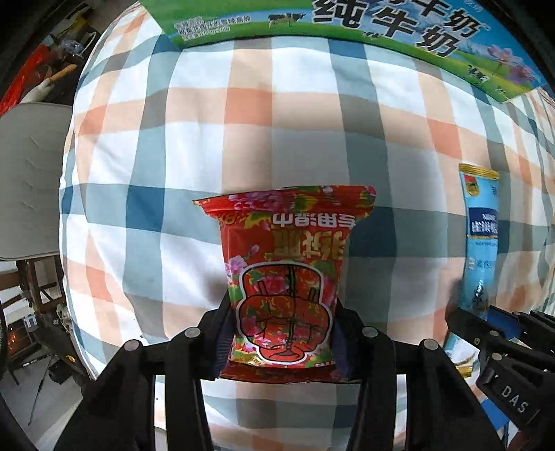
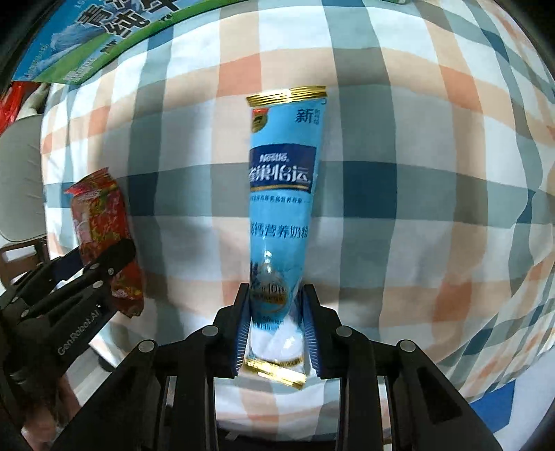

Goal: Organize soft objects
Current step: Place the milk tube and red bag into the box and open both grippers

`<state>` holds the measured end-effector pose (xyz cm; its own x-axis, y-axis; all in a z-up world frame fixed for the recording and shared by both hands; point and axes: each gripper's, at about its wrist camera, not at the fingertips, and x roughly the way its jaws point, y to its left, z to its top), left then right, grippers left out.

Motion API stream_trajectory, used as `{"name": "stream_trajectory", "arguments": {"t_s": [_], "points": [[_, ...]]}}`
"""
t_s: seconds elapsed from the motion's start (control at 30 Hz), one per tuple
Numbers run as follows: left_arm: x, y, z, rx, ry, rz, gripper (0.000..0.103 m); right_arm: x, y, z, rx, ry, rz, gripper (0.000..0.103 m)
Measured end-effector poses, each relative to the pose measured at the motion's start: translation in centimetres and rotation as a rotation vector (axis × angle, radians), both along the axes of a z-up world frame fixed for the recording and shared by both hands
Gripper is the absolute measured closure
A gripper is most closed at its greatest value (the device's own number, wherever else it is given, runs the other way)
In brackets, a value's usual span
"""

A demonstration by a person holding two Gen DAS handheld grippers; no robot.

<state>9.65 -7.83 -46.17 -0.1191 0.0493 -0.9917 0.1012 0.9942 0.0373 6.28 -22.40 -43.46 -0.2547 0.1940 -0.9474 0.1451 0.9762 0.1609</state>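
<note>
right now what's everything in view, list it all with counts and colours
red snack packet: 1, red with floral print, held in the left tongs over the cloth
blue milk powder sachet: 1, light blue with gold ends, held in the right tongs over the cloth
milk carton box: 1, green and blue with black lettering, at the far edge of the cloth
checked cloth: 1, white, orange and grey-blue, covering the surface beneath everything
grey chair: 1, pale grey, left of the cloth
left tongs: 1, black, shut on the red snack packet
right tongs: 1, black with blue pads, shut on the blue milk powder sachet
</note>
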Motion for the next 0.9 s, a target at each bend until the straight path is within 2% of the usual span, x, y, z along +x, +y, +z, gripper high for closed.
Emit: {"name": "stream_trajectory", "arguments": {"t_s": [0.3,0.5,0.6,0.7,0.83,0.9], "points": [[0.7,-1.0,-1.0,0.009,-0.013,0.0,0.056,1.4,2.2,-1.5,-0.059,-0.022,0.002,0.073],[1.9,-0.9,1.3,0.008,-0.016,-0.003,0.059,1.1,3.0,-0.9,-0.056,-0.029,0.011,0.084],[1.3,-0.5,3.0,-0.005,-0.032,0.001,0.06,1.2,3.6,1.1,-0.037,-0.049,0.021,0.086],[1.1,-0.3,5.3,-0.053,-0.062,0.005,0.06,1.2,4.2,3.5,-0.001,-0.083,0.035,0.086],[1.3,-0.2,10.2,-0.125,-0.137,0.011,0.06,2.0,4.7,8.1,0.051,-0.16,0.05,0.086],[2.1,-0.2,13.0,-0.155,-0.182,0.012,0.06,2.9,4.6,11.4,0.075,-0.215,0.053,0.086]]}}
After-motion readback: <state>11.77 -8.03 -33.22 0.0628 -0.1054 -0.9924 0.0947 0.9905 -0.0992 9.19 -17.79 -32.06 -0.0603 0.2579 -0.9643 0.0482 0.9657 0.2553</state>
